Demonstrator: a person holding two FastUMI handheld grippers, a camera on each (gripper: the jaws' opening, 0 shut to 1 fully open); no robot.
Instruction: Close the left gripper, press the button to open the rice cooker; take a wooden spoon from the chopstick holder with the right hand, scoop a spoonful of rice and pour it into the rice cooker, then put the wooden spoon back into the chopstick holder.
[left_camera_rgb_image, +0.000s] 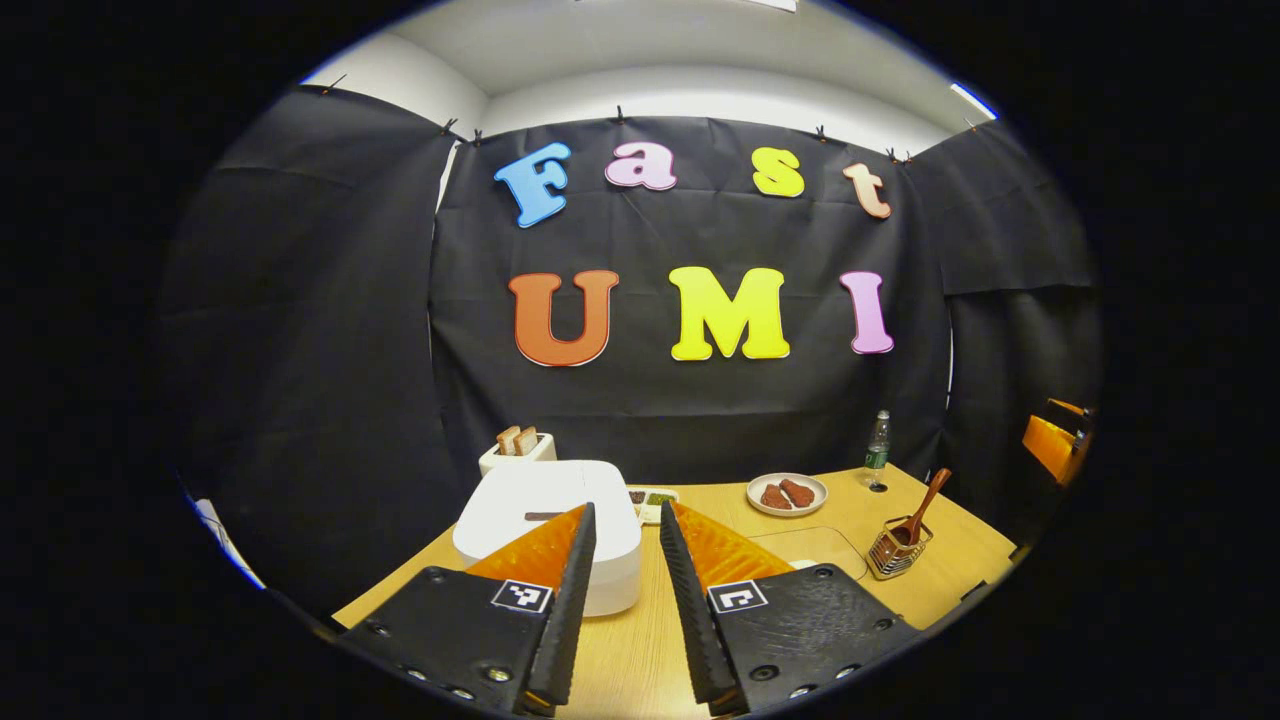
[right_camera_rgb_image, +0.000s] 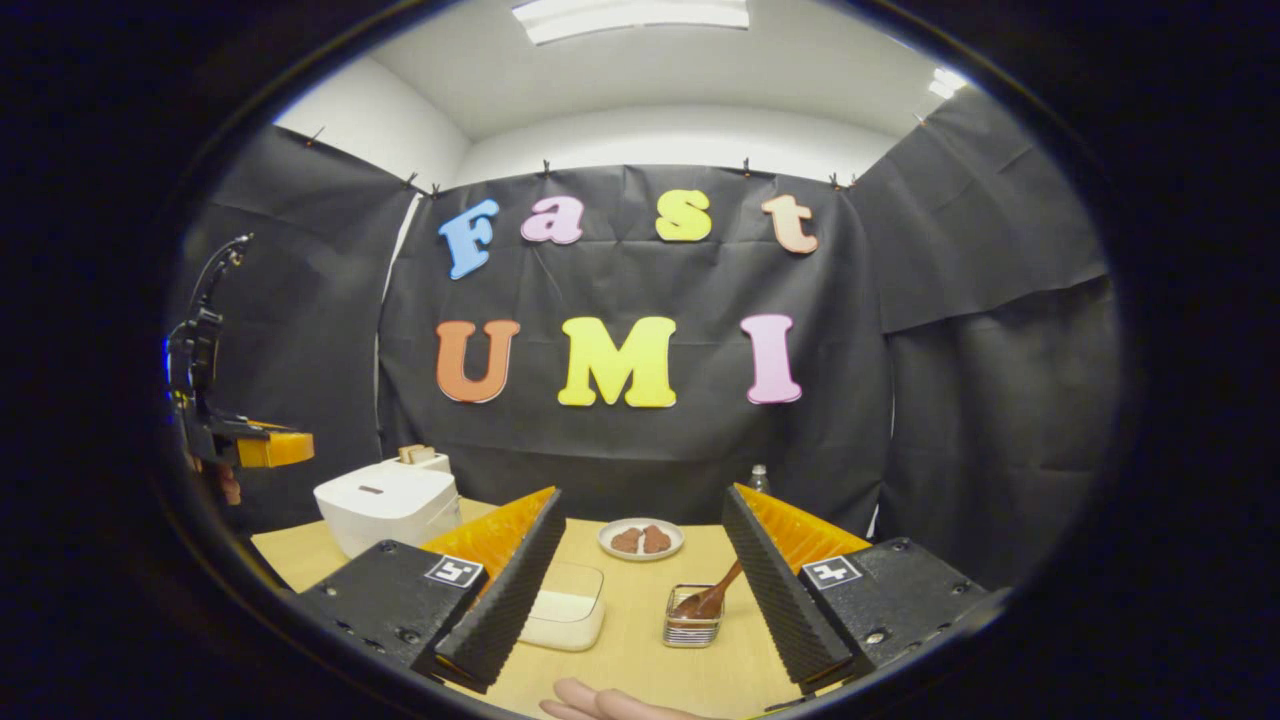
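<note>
— Where do we see the rice cooker (left_camera_rgb_image: 548, 520)?
— Lid down on the table (left_camera_rgb_image: 640, 650), just beyond our left gripper (left_camera_rgb_image: 627, 535), jaws slightly parted, empty.
— And the wooden spoon (right_camera_rgb_image: 712, 598)?
— Standing in the chopstick holder (right_camera_rgb_image: 692, 628), between our right gripper (right_camera_rgb_image: 640, 520) jaws, wide open, empty.

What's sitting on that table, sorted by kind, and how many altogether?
Rice cooker: 1
Toaster: 1
Plate of food: 1
Bottle: 1
Chopstick holder with wooden spoon: 1
Rice container: 1
Small tray: 1
Total: 7
</note>
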